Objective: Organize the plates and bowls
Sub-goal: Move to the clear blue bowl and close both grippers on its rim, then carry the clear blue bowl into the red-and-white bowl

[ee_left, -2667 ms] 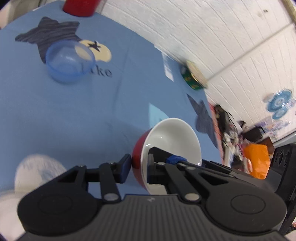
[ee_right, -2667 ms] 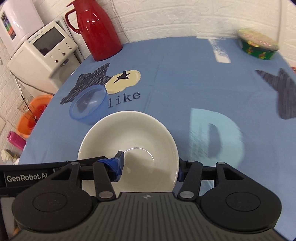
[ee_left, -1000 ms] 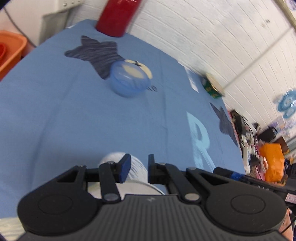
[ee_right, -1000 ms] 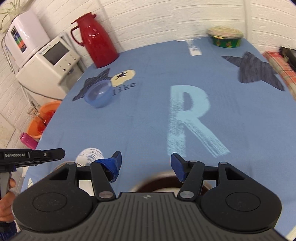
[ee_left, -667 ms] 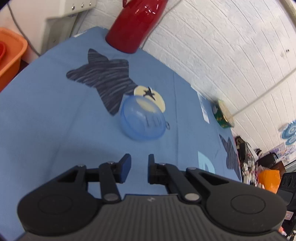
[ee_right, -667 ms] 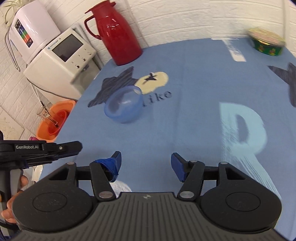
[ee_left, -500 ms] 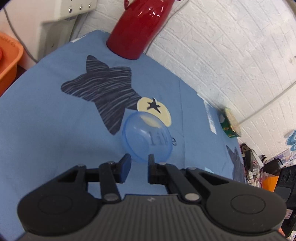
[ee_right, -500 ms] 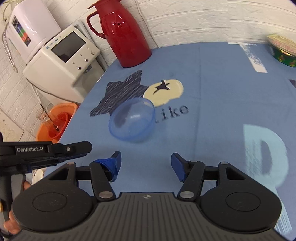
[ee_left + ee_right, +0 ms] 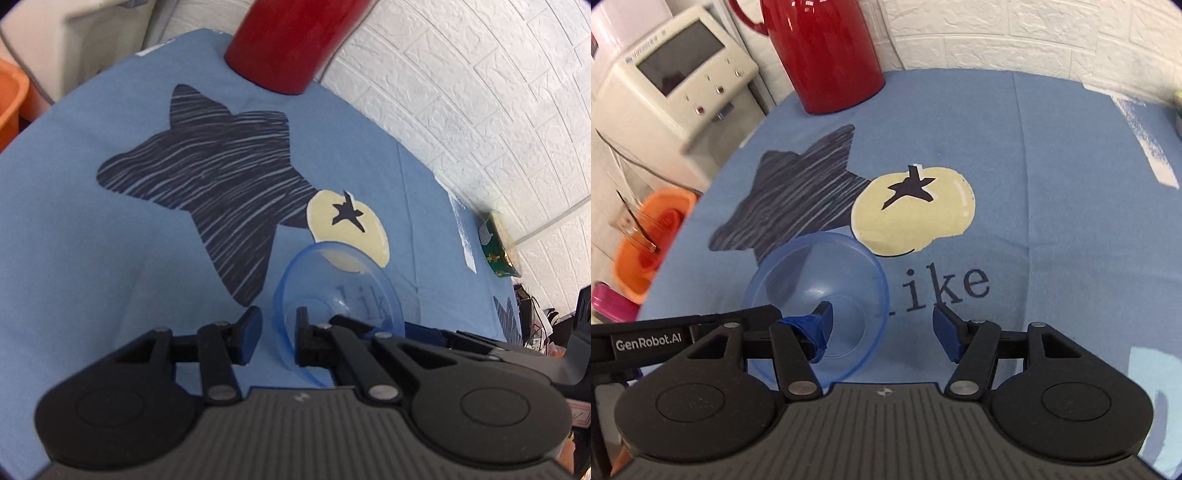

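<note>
The blue tablecloth [image 9: 1052, 177] filled both views, its far edge meeting a white brick wall [image 9: 461, 92]. Taking the printed dark star [image 9: 798, 192] as landmark: beyond it stood the red thermos [image 9: 827, 51], cut off at the top in both views so that only its body and part of a handle showed. Left of the star, off the table, sat a white appliance [image 9: 672, 74] with a screen, and below that an orange basin [image 9: 650, 236], partly hidden by the table edge. Touching the star's right point lay the printed cream circle [image 9: 916, 214], with the letters "ike" just below it.

The translucent blue bowl [image 9: 816, 302] sat on the cloth just below the star, beside the circle, the first letter of the word blurred behind its wall. The left gripper [image 9: 277, 328] was narrowly parted, one finger outside the bowl's near rim and the other inside it; whether the pads touched the wall could not be told. The right gripper [image 9: 882, 328] stood wide apart, its taped left finger [image 9: 812, 328] over the bowl's interior and the other over bare cloth by the letters. Far right of the star, a green patterned tub [image 9: 500, 251] was blurred and half cut off
</note>
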`<state>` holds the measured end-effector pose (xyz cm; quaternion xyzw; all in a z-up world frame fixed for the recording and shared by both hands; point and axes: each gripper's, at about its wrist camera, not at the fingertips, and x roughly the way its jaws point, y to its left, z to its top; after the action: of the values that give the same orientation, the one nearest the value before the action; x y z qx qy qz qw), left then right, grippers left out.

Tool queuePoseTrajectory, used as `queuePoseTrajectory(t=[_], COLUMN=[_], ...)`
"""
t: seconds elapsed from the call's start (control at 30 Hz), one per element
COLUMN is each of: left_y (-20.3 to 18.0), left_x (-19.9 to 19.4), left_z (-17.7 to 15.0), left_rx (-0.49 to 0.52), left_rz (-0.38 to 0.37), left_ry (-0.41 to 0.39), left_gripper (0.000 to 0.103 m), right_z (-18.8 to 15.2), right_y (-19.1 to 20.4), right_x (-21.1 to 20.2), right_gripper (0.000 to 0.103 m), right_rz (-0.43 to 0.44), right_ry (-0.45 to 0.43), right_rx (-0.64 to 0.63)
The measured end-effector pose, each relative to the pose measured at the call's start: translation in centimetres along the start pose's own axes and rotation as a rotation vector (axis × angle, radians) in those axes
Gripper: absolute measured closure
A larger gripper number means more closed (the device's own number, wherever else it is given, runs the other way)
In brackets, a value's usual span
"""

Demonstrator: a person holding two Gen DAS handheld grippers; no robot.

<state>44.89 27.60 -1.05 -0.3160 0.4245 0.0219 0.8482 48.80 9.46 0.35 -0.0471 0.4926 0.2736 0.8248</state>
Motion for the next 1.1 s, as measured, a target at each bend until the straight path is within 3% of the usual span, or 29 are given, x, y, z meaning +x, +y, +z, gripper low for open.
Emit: queuePoseTrajectory(t=[0.17,0.27,0.4,0.63,0.87,0.97,1.1], left_y=[0.8,0.7,0.8,-0.9,-6.4,-9.9,-14.4], left_x=[0.4,0.3,-0.1,-2.8,-6.9,-8.6,-10.8], left_z=[-0.2,-0.2,-0.4,-2.1,-7.6,-11.1,-15.8], left_rx=[-0.018,0.012,0.015,0.046,0.103,0.161,0.229], left_rz=[0.004,0.009,0.004,-0.005,-0.049,-0.124,-0.168], left_ry=[-0.007,-0.028,-0.032,-0.037,-0.015,0.045,0.07], left_gripper=[0.103,0.103,0.103,0.103,0.103,0.103,0.103], right_z=[0.3,0.0,-0.6,-2.0,-6.4,-9.6,-14.4], right_y=[1.4,0.6,0.3,0.1,-1.5,-3.2,-5.2], right_x=[1.0,0.8,0.5,-1.3,-7.5,-11.1,-16.5], right_gripper=[0.056,0.064,0.078,0.078,0.076,0.075,0.073], right_rz=[-0.073,0.031,0.118,0.185,0.172,0.136,0.071], right_ry=[0.035,-0.026,-0.031,-0.011,-0.012,0.001,-0.01], right_rx=[-0.085,-0.049,0.015,0.13,0.192,0.245,0.284])
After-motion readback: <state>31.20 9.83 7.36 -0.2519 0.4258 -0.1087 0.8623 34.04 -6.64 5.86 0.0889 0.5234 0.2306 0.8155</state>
